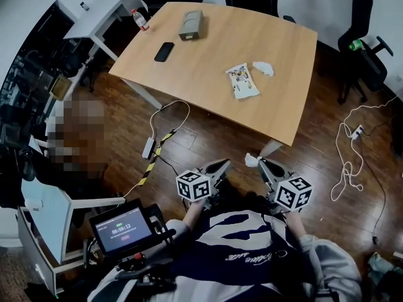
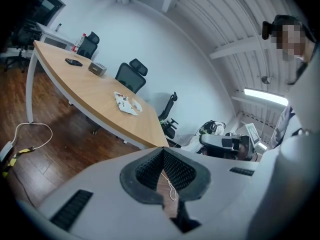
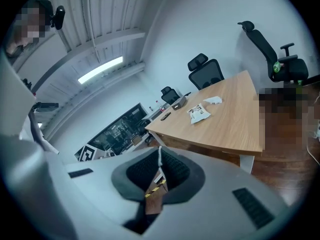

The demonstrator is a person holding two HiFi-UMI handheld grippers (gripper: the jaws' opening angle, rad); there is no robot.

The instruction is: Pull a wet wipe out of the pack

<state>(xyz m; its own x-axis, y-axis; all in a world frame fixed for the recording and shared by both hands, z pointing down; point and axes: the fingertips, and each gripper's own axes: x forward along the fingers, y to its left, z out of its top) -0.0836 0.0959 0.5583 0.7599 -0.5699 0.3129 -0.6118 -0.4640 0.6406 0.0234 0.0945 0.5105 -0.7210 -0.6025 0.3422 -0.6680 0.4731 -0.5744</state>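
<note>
Wet wipe pack (image 1: 242, 81) lies flat on the wooden table (image 1: 208, 68), toward its near right part, well apart from both grippers. A crumpled white wipe (image 1: 263, 68) sits on the tabletop just beside the pack, on its far right side.

A second piece of white wipe (image 1: 252, 161) is off the table – pinched at the tip of the right gripper (image 1: 259, 162). The right gripper view confirms it: the jaws are closed together, with a thin white strip (image 3: 160, 158) caught between the dark ribbed pads. This gripper is held over the wooden floor (image 1: 208, 137), short of the table's near edge, and points toward the table.

Left gripper (image 1: 224, 163) is held beside the right one, also over the floor and aimed at the table. In its own view the pads meet at the tips, with nothing between them; only floor and a thin light cord show through the gap lower down.

Other items on the table, all at the far end: a black phone (image 1: 164, 51), a grey box (image 1: 191, 25) and a bottle (image 1: 140, 19) at the far left corner.

On the floor: a white power strip (image 1: 149, 148) with a looping cable, and yellow-black striped tape (image 1: 153, 159) running from it. Black office chairs (image 1: 360, 17) stand around the table – one at far right.
</note>
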